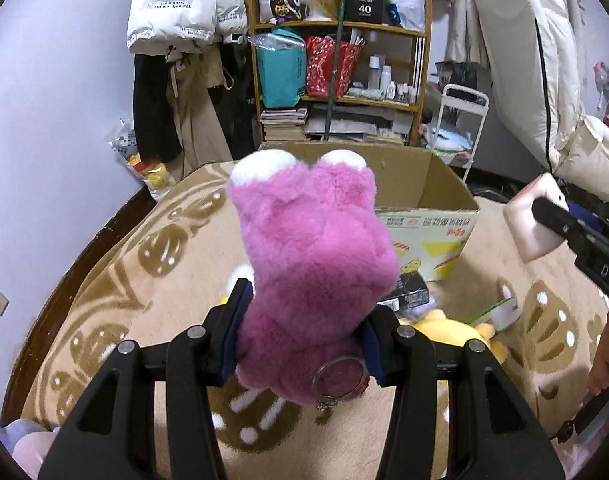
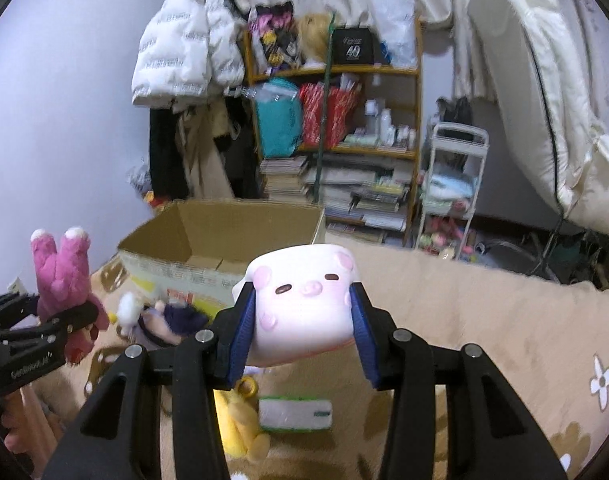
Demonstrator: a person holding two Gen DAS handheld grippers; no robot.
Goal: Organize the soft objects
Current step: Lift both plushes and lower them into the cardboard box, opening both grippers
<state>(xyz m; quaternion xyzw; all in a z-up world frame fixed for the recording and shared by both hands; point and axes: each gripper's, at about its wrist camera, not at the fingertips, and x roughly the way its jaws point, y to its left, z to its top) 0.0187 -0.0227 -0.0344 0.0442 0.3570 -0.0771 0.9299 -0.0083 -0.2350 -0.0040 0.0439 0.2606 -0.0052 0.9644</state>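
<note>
Cluttered bedroom: a tan patterned blanket [image 1: 116, 280] covers the bed, with a wooden shelf [image 1: 340, 28] and hanging coats behind it.

Left wrist view: the left gripper [image 1: 302, 336] is closed on the lower body of a pink plush [image 1: 312, 248], its blue pads sinking into the fur. The toy stands upright between the fingers, white-tipped ears up, a keyring [image 1: 338, 378] dangling below. An open cardboard box [image 1: 428, 200] sits just beyond it on the blanket. Near the box lie a yellow plush [image 1: 456, 330] and a dark packet [image 1: 408, 298]. At the right edge, the right gripper carries a pale toy.

Right wrist view: the right gripper [image 2: 302, 334] is clamped on a white pig plush [image 2: 304, 312], squeezed at both sides, face toward the camera. The box [image 2: 224, 236] stands ahead and left, open and apparently mostly empty. On the blanket below lie the yellow plush [image 2: 240, 420], a green-edged white pack [image 2: 296, 414] and a dark-haired doll [image 2: 172, 320].

Both toys appear bound for the box. Best to carry each well over the rim, one at a time so the grippers do not collide, lower it inside, then open fully; the pink plush's fur and keyring could snag on a pad.
</note>
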